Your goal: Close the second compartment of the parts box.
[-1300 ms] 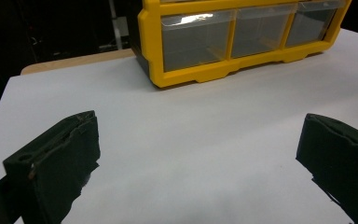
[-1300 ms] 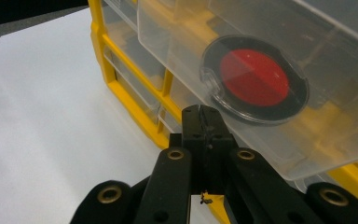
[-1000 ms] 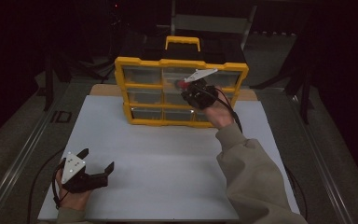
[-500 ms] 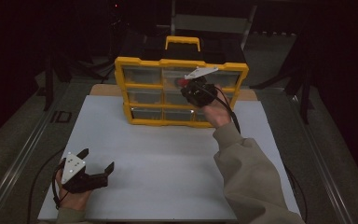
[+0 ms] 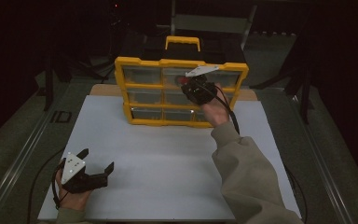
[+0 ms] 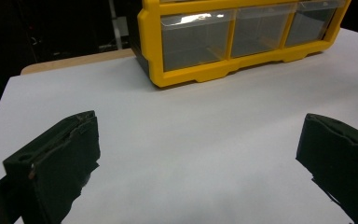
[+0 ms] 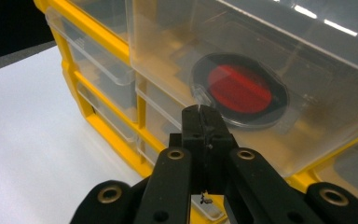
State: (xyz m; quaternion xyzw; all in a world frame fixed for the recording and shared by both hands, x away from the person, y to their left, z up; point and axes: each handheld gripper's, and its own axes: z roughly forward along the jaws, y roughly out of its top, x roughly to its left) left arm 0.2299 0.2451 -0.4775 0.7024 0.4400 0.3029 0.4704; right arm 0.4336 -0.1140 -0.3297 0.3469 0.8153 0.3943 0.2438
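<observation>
So we're tugging a drawer (image 7: 242, 79) out of the yellow organizer (image 5: 181, 91).
Right gripper (image 7: 204, 113) has its jaws pinched together, probably on the drawer's lip; left gripper (image 5: 95, 164) rests spread wide on the table (image 5: 168, 163), out of the way.

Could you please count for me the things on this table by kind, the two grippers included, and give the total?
Grippers: 2, the left gripper and the right gripper
Yellow drawer cabinet: 1
Red round disc in a clear drawer: 1
White board under them: 1
Total: 5
</observation>
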